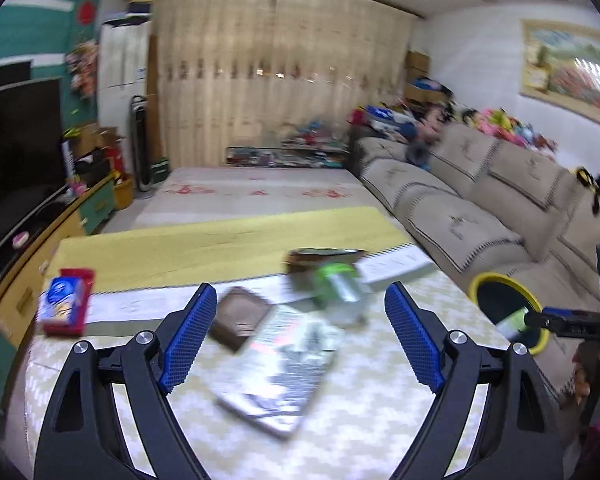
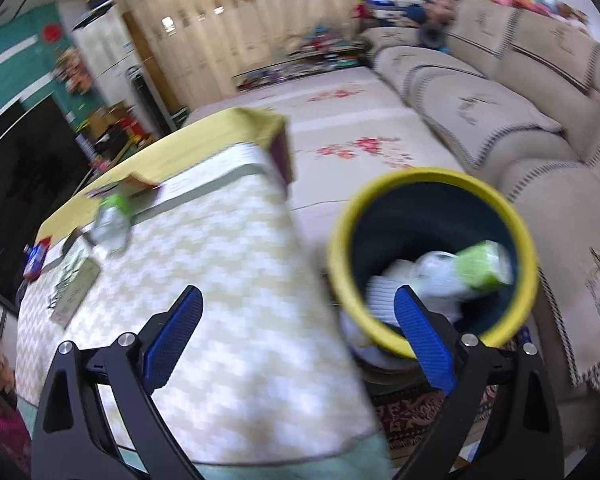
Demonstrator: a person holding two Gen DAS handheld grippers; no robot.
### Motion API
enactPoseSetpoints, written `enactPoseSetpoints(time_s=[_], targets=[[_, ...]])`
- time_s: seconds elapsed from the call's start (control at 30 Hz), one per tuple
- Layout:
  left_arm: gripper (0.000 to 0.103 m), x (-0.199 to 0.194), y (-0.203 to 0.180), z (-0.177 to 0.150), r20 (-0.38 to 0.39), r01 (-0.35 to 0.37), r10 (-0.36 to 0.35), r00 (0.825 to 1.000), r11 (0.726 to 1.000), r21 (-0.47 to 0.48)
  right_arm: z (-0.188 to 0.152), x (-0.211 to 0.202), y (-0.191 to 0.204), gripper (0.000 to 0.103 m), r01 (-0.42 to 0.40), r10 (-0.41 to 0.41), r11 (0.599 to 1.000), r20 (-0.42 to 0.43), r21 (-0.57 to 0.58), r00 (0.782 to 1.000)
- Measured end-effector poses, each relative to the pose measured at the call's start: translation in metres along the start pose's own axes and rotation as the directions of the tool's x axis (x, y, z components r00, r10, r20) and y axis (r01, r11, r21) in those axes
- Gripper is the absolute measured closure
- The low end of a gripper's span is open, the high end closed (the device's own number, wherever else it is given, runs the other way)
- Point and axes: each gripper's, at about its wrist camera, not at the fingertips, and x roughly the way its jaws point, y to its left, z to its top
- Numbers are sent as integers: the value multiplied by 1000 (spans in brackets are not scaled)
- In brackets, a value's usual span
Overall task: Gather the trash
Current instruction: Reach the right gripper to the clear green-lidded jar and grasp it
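Two grippers: left gripper (image 1: 300, 340) and right gripper (image 2: 300, 340), both spread wide, empty.
Right: beside yellow-rimmed bin (image 2: 342, 240).
Surface: patterned table (image 1: 380, 420), sofa (image 1: 480, 184) nearby.

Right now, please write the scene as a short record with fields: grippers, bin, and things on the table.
left gripper: open, empty, above the table
right gripper: open, empty, near the bin
bin: yellow rim, beside the table, holds a green-and-white carton and white trash
on table: clear bottle with green label, silvery packet, brown wallet-like item, red box

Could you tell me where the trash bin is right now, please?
The yellow-rimmed trash bin stands on the floor between the table and sofa, right of centre in the right wrist view.
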Motion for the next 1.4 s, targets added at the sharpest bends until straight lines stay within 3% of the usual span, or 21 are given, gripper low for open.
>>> enactPoseSetpoints(time_s=[0.17, 0.33, 0.57, 0.7, 0.77, 0.9, 0.93, 0.97, 1.03, 1.4], targets=[[18, 12, 50, -6, 24, -71, 73, 997, 996, -55, 12, 25, 74, 12, -80, 80, 994, -3, -79, 997], [17, 16, 79, -19, 19, -90, 93, 996, 991, -102, 23, 54, 142, 12, -92, 98, 980, 26, -179, 995], [16, 27, 84, -26, -12, -78, 77, 997, 983, -164, 47, 103, 203, 18, -87, 93, 957, 9, -277, 996], [16, 36, 81, -27, -25, -63, 60, 998, 984, -168, 49, 122, 205, 22, -82, 82, 966, -12, -245, 997], [16, 40, 78, -29, -36, -57, 51, 998, 984, -168, 48, 130, 203, 33, -86, 81, 970, -27, -226, 996], [16, 46, 75, -30, -53, -43, 35, 998, 984, -172, 48, 138, 200, 41, -123, 115, 970, -50, -212, 992], [16, 46, 74, -30, -52, -41, 33, 998, 984, -172, 48, 137, 200, 52, -134, 127, 966, -46, -221, 991], [16, 46, 74, -30, -50, -41, 33, 998, 984, -171, 47, 136, 201, 56, -126, 120, 965, -42, -232, 992], [16, 46, 74, -30, -48, -39, 31, 998, 984, -173, 45, 133, 203, 56, -111, 105, 961, -39, -253, 994], [16, 51, 78, -33, -63, -39, 28, 998, 982, -185, 26, 84, 184, 56, -247, 236, 947, -76, -204, 969]])
